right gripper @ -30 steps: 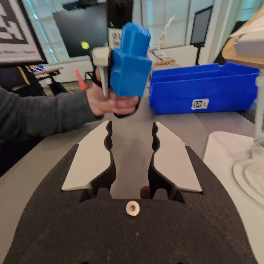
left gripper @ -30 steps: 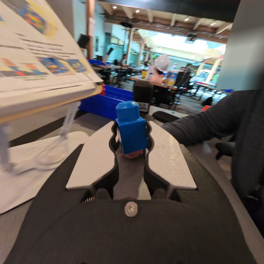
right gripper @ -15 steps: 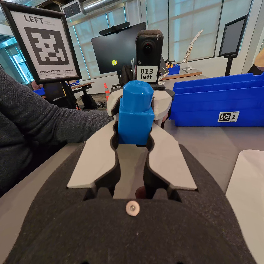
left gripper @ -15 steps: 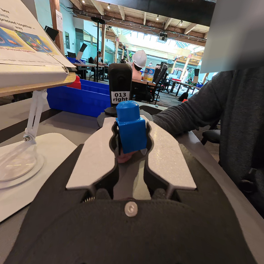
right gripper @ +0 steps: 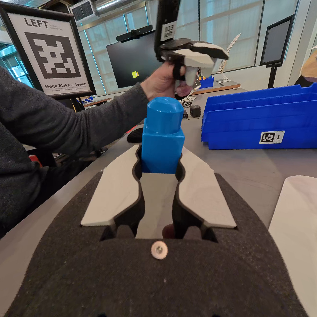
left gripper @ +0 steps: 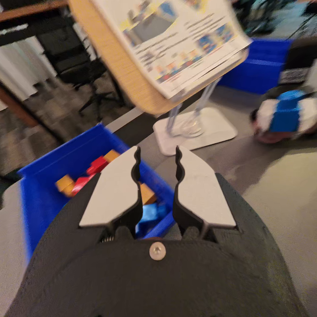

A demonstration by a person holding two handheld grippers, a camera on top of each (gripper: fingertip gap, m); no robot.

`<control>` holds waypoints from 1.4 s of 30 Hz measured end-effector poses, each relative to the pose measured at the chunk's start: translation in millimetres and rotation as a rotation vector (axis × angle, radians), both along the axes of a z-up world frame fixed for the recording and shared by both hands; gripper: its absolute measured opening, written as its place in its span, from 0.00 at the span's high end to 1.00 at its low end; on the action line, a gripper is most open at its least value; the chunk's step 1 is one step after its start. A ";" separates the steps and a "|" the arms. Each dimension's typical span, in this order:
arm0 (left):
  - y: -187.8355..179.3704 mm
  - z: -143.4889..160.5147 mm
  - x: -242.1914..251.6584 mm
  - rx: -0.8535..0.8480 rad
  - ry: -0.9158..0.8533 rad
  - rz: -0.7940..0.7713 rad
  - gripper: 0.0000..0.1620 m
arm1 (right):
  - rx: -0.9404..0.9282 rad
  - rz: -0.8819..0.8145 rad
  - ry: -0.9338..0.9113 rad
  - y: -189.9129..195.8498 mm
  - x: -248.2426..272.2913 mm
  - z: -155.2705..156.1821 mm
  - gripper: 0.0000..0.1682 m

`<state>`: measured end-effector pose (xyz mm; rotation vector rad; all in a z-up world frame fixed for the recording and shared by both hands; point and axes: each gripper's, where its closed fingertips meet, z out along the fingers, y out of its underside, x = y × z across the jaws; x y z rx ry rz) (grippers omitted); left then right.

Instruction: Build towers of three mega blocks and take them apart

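Note:
My right gripper (right gripper: 161, 152) is shut on a blue mega block (right gripper: 163, 137), held upright above the grey table, stud up. The same block (left gripper: 286, 113) shows blurred at the far right of the left wrist view, in the right gripper. My left gripper (left gripper: 156, 152) is open and empty, over the near corner of a blue bin (left gripper: 51, 171) that holds red (left gripper: 96, 166), orange (left gripper: 66, 185) and blue (left gripper: 151, 212) blocks. In the right wrist view the left gripper (right gripper: 197, 56) is raised in a hand, turned to the right.
A tilted board with an instruction sheet (left gripper: 171, 42) stands on a white base (left gripper: 197, 130) in mid-table. Another blue bin (right gripper: 260, 120) sits at the back right. A framed sign (right gripper: 49, 51) stands at the back left. A person's grey sleeve (right gripper: 60, 123) reaches across. The tips of one gripper are about 20 centimetres away from the tips of the other.
The blue block passed from my left gripper to my right one. My left gripper opened, lifted away and swung towards the bin of blocks. My right gripper closed on the block.

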<state>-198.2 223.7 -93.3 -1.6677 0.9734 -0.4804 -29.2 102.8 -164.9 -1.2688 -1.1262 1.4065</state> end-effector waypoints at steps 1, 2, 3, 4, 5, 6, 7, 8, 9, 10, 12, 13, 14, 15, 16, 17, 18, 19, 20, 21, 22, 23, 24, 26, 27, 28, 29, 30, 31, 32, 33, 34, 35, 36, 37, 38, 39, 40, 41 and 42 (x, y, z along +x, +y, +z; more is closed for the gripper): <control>12.5 -6.8 -15.1 -0.020 0.047 0.039 0.77 | 0.002 0.001 -0.001 -0.3 -0.1 -0.2 0.79; 22.4 -14.7 -24.6 -0.045 0.084 0.051 0.77 | 0.005 0.000 -0.003 -0.6 -0.3 -0.4 0.79; 31.0 -24.5 -30.5 -0.086 0.114 0.055 0.78 | 0.008 0.000 -0.007 -1.1 -0.7 -0.8 0.79; 40.8 -37.3 -36.2 -0.146 0.147 0.075 0.78 | 0.012 0.001 -0.013 -1.7 -1.2 -1.5 0.79; 51.2 -52.5 -42.5 -0.222 0.189 0.114 0.78 | 0.017 -0.001 -0.017 -2.2 -1.5 -2.1 0.79; 59.4 -66.1 -44.8 -0.293 0.214 0.146 0.77 | 0.023 -0.002 -0.020 -2.7 -1.9 -2.4 0.79; 66.3 -78.2 -44.0 -0.369 0.211 0.177 0.76 | 0.027 -0.001 -0.024 -3.1 -2.4 -2.9 0.79; 72.6 -90.8 -44.3 -0.457 0.211 0.223 0.74 | 0.028 0.000 -0.027 -3.3 -2.6 -3.2 0.79; 79.1 -101.8 -44.5 -0.519 0.217 0.272 0.72 | 0.027 -0.001 -0.027 -3.2 -2.6 -3.2 0.79; 84.7 -111.7 -44.0 -0.572 0.219 0.320 0.72 | 0.026 -0.001 -0.026 -3.0 -2.5 -3.2 0.79; 91.2 -126.6 -34.8 -0.676 0.199 0.360 0.72 | 0.022 -0.002 -0.023 -2.5 -2.1 -2.7 0.79; 95.3 -131.0 -30.1 -0.706 0.185 0.381 0.71 | 0.023 -0.002 -0.023 -2.6 -2.1 -2.7 0.79; 99.1 -136.2 -29.0 -0.733 0.196 0.414 0.70 | 0.025 0.000 -0.024 -3.0 -2.1 -2.9 0.79; 101.8 -142.1 -29.7 -0.756 0.223 0.443 0.67 | 0.028 0.001 -0.025 -3.6 -2.2 -3.0 0.79; 104.1 -148.0 -31.6 -0.783 0.246 0.473 0.63 | 0.030 0.002 -0.027 -4.1 -2.3 -3.3 0.79; 105.2 -153.1 -32.1 -0.817 0.251 0.493 0.62 | 0.032 0.004 -0.029 -4.7 -2.3 -3.7 0.79; 105.7 -158.6 -33.0 -0.846 0.263 0.504 0.62 | 0.034 0.004 -0.031 -5.1 -2.1 -3.8 0.79; 106.9 -163.6 -35.3 -0.859 0.281 0.516 0.63 | 0.036 0.003 -0.030 -5.3 -2.1 -3.8 0.79; 108.8 -167.4 -39.2 -0.862 0.298 0.531 0.65 | 0.038 0.003 -0.030 -5.6 -2.0 -3.8 0.79; 109.7 -170.7 -42.4 -0.871 0.309 0.537 0.65 | 0.039 0.004 -0.031 -5.8 -1.8 -3.9 0.79; 110.0 -173.1 -45.9 -0.881 0.318 0.540 0.69 | 0.039 0.003 -0.032 -5.9 -1.7 -4.0 0.79; 110.3 -175.1 -50.6 -0.881 0.337 0.540 0.76 | 0.040 0.002 -0.033 -6.0 -1.5 -4.1 0.79; 110.4 -176.6 -54.5 -0.876 0.362 0.528 0.77 | 0.041 0.002 -0.035 -6.2 -1.5 -4.3 0.79; 109.6 -176.3 -61.0 -0.866 0.418 0.486 0.77 | 0.043 0.003 -0.037 -6.6 -1.5 -4.5 0.79; 111.3 -175.1 -67.8 -0.832 0.478 0.476 0.74 | 0.043 0.004 -0.038 -6.7 -1.8 -4.8 0.79; 112.6 -173.7 -73.4 -0.793 0.531 0.461 0.71 | 0.043 0.005 -0.040 -6.9 -2.0 -5.0 0.79; 112.3 -173.3 -77.0 -0.793 0.557 0.453 0.68 | 0.043 0.006 -0.042 -7.0 -2.2 -5.2 0.79; 112.0 -173.3 -76.2 -0.806 0.556 0.435 0.65 | 0.044 0.007 -0.043 -7.1 -2.3 -5.4 0.79; 112.3 -173.4 -73.1 -0.811 0.552 0.410 0.63 | 0.045 0.008 -0.044 -7.2 -2.5 -5.4 0.79; 114.0 -173.2 -72.4 -0.810 0.554 0.406 0.60 | 0.046 0.009 -0.046 -7.5 -2.6 -5.6 0.79; 117.1 -173.1 -72.6 -0.807 0.559 0.412 0.59 | 0.047 0.009 -0.047 -7.6 -2.7 -5.8 0.79; 119.3 -173.8 -71.5 -0.812 0.559 0.416 0.56 | 0.049 0.009 -0.048 -7.8 -2.9 -5.9 0.79; 119.6 -176.0 -70.5 -0.834 0.564 0.418 0.57 | 0.049 0.009 -0.048 -7.9 -2.9 -6.1 0.79; 119.7 -179.0 -71.6 -0.855 0.583 0.428 0.59 | 0.048 0.009 -0.048 -7.8 -2.9 -6.1 0.79; 121.5 -182.1 -74.7 -0.856 0.609 0.448 0.62 | 0.048 0.008 -0.048 -7.6 -2.9 -5.9 0.79; 122.9 -184.2 -77.3 -0.852 0.628 0.466 0.74 | 0.047 0.008 -0.047 -7.5 -2.8 -5.9 0.79; 124.8 -184.6 -76.7 -0.841 0.621 0.473 0.75 | 0.047 0.007 -0.047 -7.4 -2.8 -5.8 0.79; 127.0 -182.3 -73.4 -0.825 0.590 0.468 0.75 | 0.046 0.006 -0.047 -7.2 -2.9 -5.8 0.79; 127.9 -178.3 -70.9 -0.809 0.553 0.468 0.75 | 0.046 0.004 -0.048 -7.0 -2.9 -5.9 0.79; 127.6 -171.8 -69.8 -0.786 0.520 0.468 0.75 | 0.045 0.003 -0.050 -6.8 -3.2 -6.2 0.79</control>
